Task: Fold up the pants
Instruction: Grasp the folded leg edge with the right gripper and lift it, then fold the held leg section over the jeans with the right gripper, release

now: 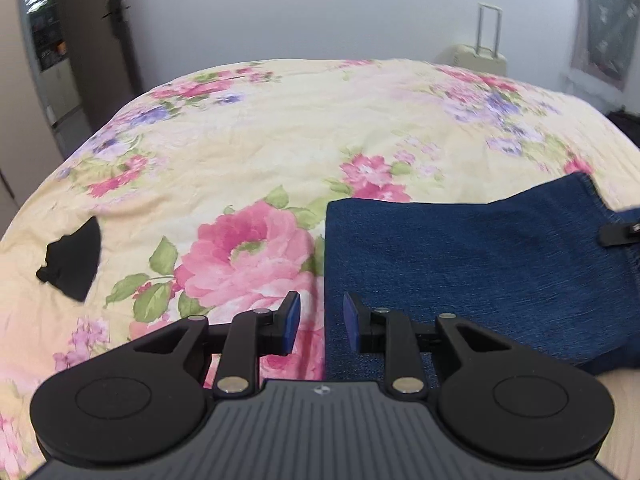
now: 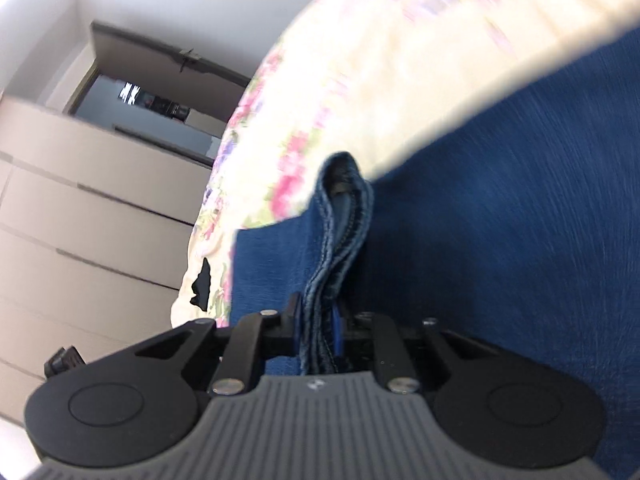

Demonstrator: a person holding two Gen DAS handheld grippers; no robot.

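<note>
On the floral bedspread (image 1: 248, 152) lie the blue pants (image 1: 480, 264), folded flat toward the right side. Over their left edge the left gripper (image 1: 320, 322) hovers with jaws apart, holding nothing, while the right gripper (image 2: 318, 332) pinches a hemmed edge of the denim

— What do you see past the work?
— I see a floral bedspread (image 1: 248, 148), a small black cloth (image 1: 74, 264) on its left side, and a cream suitcase (image 1: 478, 56) by the far wall.
— Anything else?
— I see beige drawers (image 2: 80, 216) beside the bed.
</note>
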